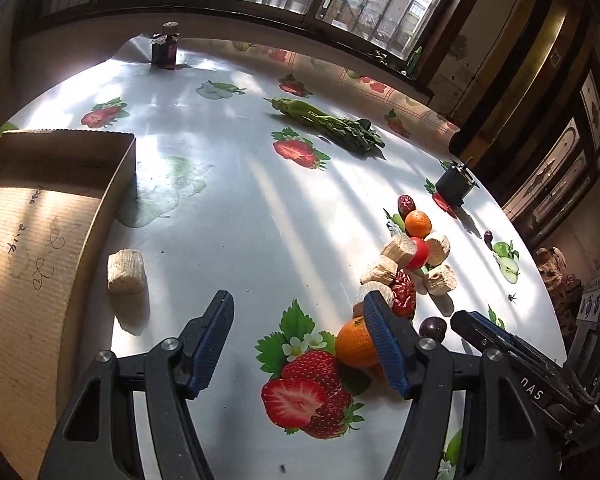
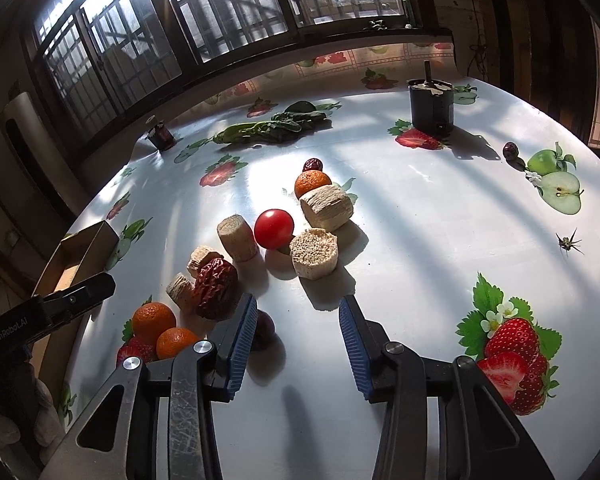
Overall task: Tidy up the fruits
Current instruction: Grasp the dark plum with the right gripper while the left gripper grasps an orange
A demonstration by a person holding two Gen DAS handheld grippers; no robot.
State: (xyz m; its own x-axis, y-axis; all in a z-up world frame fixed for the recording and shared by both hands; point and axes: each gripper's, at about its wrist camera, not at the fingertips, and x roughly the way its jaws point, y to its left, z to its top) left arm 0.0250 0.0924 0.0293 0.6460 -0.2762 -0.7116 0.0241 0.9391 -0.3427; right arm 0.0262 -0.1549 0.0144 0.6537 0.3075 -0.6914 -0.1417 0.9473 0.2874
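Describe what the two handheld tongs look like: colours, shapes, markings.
Both tongs, left and right, have black angular fingers tipped with ribbed blue pads and round silver pivot bolts. The right one's near finger is scratched bare metal. Seen from the right wrist view, the left body carries white "GenRobot.AI" lettering.

Red tomato [image 2: 274, 229]; orange tangerine [image 2: 312, 184]; strawberry-print white tablecloth [image 2: 420, 240].

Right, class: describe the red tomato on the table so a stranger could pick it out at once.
Start from the round table with its fruit-print cloth, and find the cluster of food near its middle. The tomato sits between pale, rough cylinder pieces. It is the only smooth, glossy red ball there.
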